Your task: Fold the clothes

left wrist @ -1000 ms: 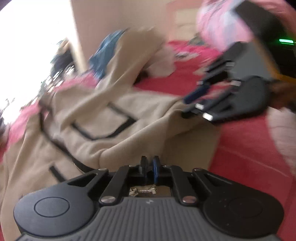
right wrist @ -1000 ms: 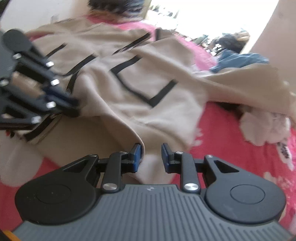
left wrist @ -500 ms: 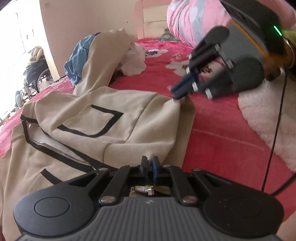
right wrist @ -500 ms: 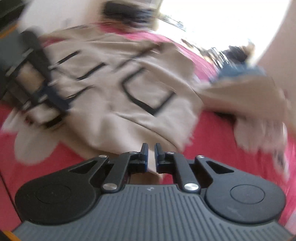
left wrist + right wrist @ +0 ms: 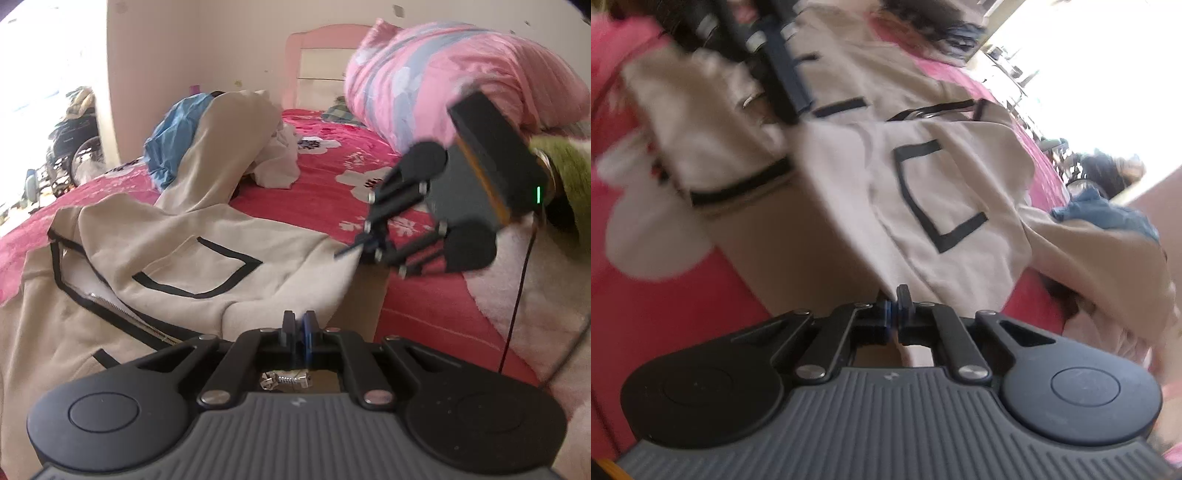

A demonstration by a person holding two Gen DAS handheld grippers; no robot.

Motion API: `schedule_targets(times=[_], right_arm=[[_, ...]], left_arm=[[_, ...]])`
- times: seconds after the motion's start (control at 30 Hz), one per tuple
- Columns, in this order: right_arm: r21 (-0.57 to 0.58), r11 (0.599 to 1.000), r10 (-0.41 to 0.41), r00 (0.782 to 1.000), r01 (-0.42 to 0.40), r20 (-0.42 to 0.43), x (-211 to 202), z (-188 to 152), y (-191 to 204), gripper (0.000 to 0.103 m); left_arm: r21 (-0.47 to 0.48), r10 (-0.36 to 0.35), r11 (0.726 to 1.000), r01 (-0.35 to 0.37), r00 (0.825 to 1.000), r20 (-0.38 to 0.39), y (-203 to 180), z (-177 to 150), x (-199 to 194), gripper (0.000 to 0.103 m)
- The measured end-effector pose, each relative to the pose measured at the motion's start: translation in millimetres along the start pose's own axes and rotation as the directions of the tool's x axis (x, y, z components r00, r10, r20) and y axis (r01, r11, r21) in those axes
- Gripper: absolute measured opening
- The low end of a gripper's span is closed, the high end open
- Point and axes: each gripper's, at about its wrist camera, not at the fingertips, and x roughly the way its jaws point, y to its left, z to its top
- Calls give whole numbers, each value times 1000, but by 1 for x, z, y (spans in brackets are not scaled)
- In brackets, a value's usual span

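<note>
A beige zip jacket (image 5: 207, 258) with black trim lies spread on a red flowered bedspread (image 5: 321, 192). My left gripper (image 5: 298, 325) is shut, and the jacket's near hem is pinched between its tips. In the left wrist view my right gripper (image 5: 351, 253) is at the right, nipping the hem's far corner. The right wrist view is rolled and blurred. There the right gripper (image 5: 894, 304) is shut on the jacket (image 5: 960, 184) edge. The left gripper (image 5: 783, 85) holds a raised fold at the upper left.
A blue garment (image 5: 173, 147) and a white one (image 5: 280, 166) are heaped behind the jacket's sleeve. A pink quilt (image 5: 443, 81) is piled by the pink headboard (image 5: 317, 59). A black cable (image 5: 517, 288) trails across the bed at the right. A wheeled chair (image 5: 74, 147) stands beyond the bed.
The right gripper's jaws went from apart to shut on the hem, and its view rolled. The left gripper rose a little with the hem still in it.
</note>
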Motion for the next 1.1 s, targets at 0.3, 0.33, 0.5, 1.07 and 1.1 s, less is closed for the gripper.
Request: schedule_targets(times=[0.3,0.33,0.5,1.07,1.1], right_arm=[[-23,1000,20,999,-21,-48,-7,-14,3,1],[-19,1000,11,999,-11,-38,-12,-11,0,1],[-43,998,38,998,-41,-54,-13,-12,0,1],[353,901,276,961,-252,-17,-32,-15,-85,35],[426,862,279,959,-275,54,-34,-9,-101,35]], left_arm=[[110,-84,990,92,994,-75,-14,-3,23,5],[108,-87,990,94,994,-64,-13,0,20,5],[76,-119,989,127,987,-108,-9,-5,24,5],[-396,-189,901,177,982,9,46,-25,19,28],[-401,-176,902,163,984,4,45,-26,28,28]])
